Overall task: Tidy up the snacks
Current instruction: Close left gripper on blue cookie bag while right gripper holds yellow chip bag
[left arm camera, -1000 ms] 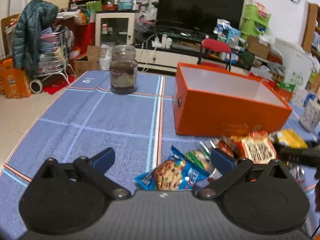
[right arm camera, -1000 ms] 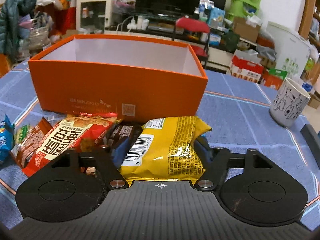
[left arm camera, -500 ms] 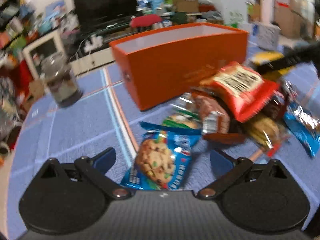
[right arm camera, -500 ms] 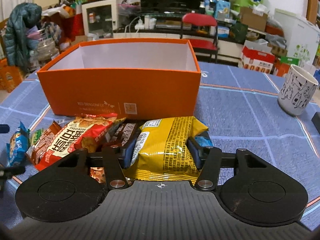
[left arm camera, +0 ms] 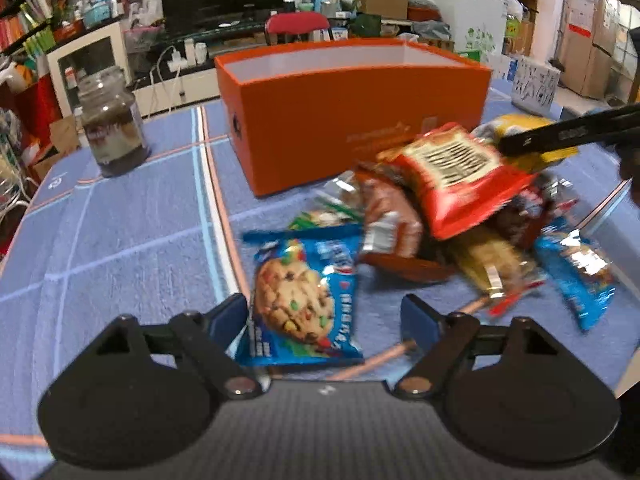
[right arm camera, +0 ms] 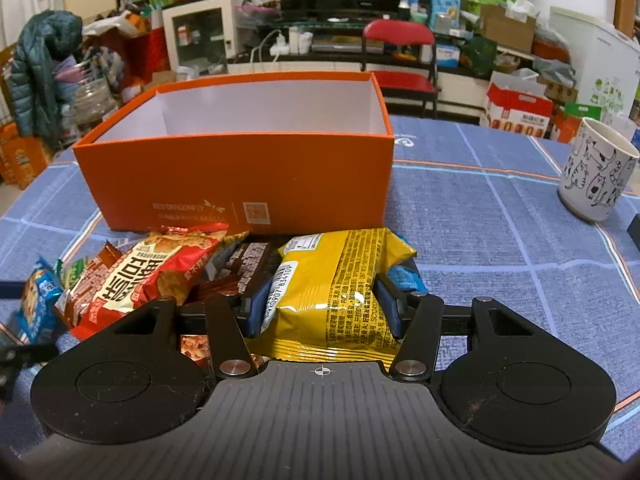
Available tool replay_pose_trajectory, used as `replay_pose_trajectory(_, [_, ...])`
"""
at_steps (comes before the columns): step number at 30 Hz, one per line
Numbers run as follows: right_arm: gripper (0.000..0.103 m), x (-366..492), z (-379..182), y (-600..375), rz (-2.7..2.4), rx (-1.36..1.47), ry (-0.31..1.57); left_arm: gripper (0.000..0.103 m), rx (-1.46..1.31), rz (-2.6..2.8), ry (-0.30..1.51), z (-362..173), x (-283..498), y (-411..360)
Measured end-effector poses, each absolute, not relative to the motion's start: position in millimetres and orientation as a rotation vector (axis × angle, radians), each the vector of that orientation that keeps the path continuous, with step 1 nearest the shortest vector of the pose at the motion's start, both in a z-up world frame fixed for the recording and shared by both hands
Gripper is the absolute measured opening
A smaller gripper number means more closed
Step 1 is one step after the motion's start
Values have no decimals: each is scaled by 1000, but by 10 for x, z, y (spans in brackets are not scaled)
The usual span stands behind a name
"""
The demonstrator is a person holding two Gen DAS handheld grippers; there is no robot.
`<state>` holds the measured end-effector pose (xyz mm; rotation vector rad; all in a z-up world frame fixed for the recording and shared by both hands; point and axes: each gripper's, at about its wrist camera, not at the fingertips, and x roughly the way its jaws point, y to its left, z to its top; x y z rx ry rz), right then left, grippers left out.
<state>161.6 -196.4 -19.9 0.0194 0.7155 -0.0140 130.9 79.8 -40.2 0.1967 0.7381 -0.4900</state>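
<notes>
The right gripper (right arm camera: pixel 322 306) clamps the yellow packet (right arm camera: pixel 340 292); the left gripper (left arm camera: pixel 324 320), jaws just narrowing, straddles the cookie packet (left arm camera: pixel 304 300) ungripped.

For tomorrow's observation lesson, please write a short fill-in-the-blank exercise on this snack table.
1. The right hand-held gripper is shut on the ____ packet.
2. The cookie packet lies between the open fingers of the ____ hand-held gripper.
3. The orange box is ____ inside.
4. The mug shows drawings of ____.

Answers: yellow; left; empty; cats
</notes>
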Motion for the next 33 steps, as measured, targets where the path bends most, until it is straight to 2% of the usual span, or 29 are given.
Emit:
replay_pose_trajectory(1, [41,1616,-200,-1961,-16,17,715,95,188,-490,732,-367,1260,789])
replay_pose_trajectory(2, [41,1614,-201,-1956,-18,13,713,98,189,-473,718,-323,1209,773])
replay_pose_trajectory(9, [41,1561,-205,-1912,-27,-10,683,98,145,-250,697,-298,1252,797])
replay_pose_trajectory(22, [41,1519,-314,-1958,4,-42,673,98,155,-298,707,-397,1300,817])
replay_pose_trajectory(24, [41,1516,-318,-1959,4,-44,674,97,146,-307,722,-411,1319,823])
replay_pose_trajectory(26, [42,1516,-330,-1963,6,-44,678,85,126,-302,741,-433,1350,835])
replay_pose_trajectory(33, [42,1510,-338,-1980,12,-41,688,84,55,-263,762,-483,1415,844])
